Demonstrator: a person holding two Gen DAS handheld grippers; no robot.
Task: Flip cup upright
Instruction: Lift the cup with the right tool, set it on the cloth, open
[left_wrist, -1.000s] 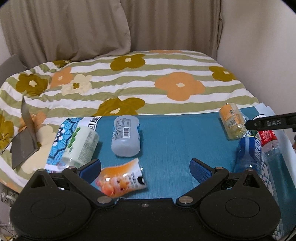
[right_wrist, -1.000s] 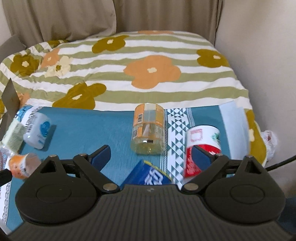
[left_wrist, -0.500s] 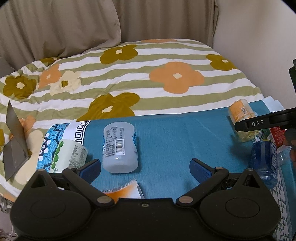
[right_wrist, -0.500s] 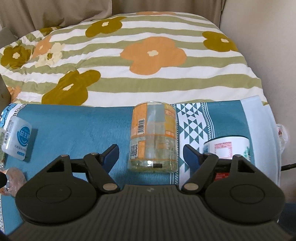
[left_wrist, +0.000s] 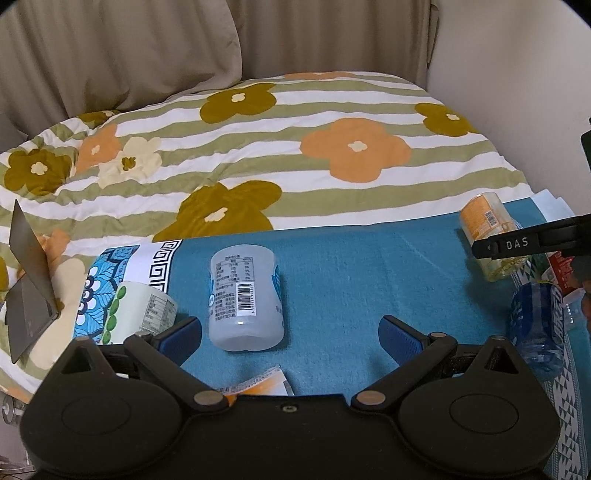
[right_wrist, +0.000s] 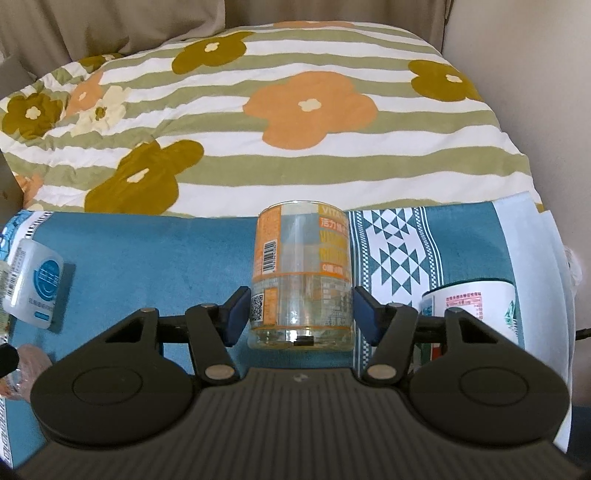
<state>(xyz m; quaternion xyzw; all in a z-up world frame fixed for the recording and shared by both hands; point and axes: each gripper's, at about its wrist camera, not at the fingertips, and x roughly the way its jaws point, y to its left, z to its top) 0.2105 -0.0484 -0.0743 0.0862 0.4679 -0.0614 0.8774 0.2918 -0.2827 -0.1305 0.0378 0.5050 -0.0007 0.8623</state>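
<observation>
Orange-labelled clear cup lies between the right gripper's parted jaws.
Close squarely on both sides before tipping; left gripper gapes, empty.

Cups lie on their sides across a mat spread over the near end of a bed.

Your right gripper has a jaw on either side of the labelled cup, not clearly touching it. To its right lies a second cup; far to its left, a pale cup. Your left gripper sits just before that pale cup, with another cup on the left.
</observation>
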